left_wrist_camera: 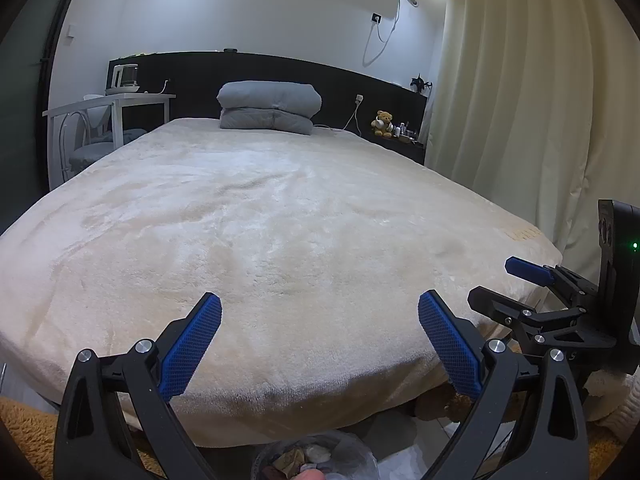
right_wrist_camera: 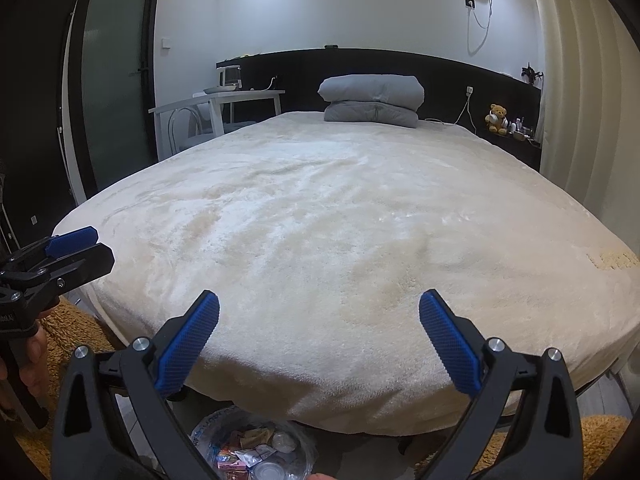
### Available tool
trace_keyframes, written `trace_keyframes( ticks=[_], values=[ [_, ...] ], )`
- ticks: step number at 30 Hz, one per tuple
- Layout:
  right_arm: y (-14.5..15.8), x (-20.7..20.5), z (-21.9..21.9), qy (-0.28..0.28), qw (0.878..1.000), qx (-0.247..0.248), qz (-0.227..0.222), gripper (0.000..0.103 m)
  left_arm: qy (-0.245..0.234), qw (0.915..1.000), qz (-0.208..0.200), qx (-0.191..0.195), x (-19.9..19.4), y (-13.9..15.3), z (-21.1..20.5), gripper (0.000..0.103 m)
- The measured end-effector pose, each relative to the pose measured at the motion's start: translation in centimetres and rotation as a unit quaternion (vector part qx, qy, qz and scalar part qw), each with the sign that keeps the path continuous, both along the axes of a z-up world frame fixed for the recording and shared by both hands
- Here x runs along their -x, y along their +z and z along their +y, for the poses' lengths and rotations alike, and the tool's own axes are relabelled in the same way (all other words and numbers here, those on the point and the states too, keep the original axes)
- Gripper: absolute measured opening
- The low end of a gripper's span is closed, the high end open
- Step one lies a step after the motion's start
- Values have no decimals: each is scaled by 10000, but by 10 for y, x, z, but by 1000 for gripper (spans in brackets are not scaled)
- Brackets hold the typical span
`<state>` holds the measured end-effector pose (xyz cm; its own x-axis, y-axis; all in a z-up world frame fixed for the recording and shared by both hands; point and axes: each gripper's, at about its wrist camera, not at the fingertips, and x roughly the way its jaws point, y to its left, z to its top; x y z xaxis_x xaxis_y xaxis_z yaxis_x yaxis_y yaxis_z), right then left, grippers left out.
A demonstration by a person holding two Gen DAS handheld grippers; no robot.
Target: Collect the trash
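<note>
A bin lined with a clear bag (right_wrist_camera: 252, 446) stands on the floor at the foot of the bed, below both grippers, and holds several wrappers and scraps; in the left wrist view the bin (left_wrist_camera: 316, 456) shows at the bottom edge. My left gripper (left_wrist_camera: 320, 308) is open over the near edge of the bed, nothing between its blue pads. My right gripper (right_wrist_camera: 319, 306) is open just as wide and empty. Each gripper shows in the other's view: the right gripper (left_wrist_camera: 532, 280) at the right edge, the left gripper (right_wrist_camera: 60, 252) at the left edge with a hand below it.
A cream plush blanket covers the bed (right_wrist_camera: 340, 220). A folded grey duvet (right_wrist_camera: 372, 100) lies at the headboard. A white table (left_wrist_camera: 112, 104) and chair stand at the left, a teddy bear (right_wrist_camera: 497, 118) on the right shelf, curtains (left_wrist_camera: 520, 100) along the right. Orange rugs (right_wrist_camera: 68, 332) flank the bin.
</note>
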<state>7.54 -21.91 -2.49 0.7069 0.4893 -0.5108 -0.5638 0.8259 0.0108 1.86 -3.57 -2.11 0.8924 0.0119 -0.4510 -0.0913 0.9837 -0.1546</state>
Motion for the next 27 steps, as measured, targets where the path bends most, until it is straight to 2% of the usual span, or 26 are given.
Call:
trace_keyframes(
  ticks=[27],
  values=[
    [1, -1, -2, -108, 9999, -1, -44, 99, -33, 10000, -12, -25, 1, 1, -1, 97]
  ],
)
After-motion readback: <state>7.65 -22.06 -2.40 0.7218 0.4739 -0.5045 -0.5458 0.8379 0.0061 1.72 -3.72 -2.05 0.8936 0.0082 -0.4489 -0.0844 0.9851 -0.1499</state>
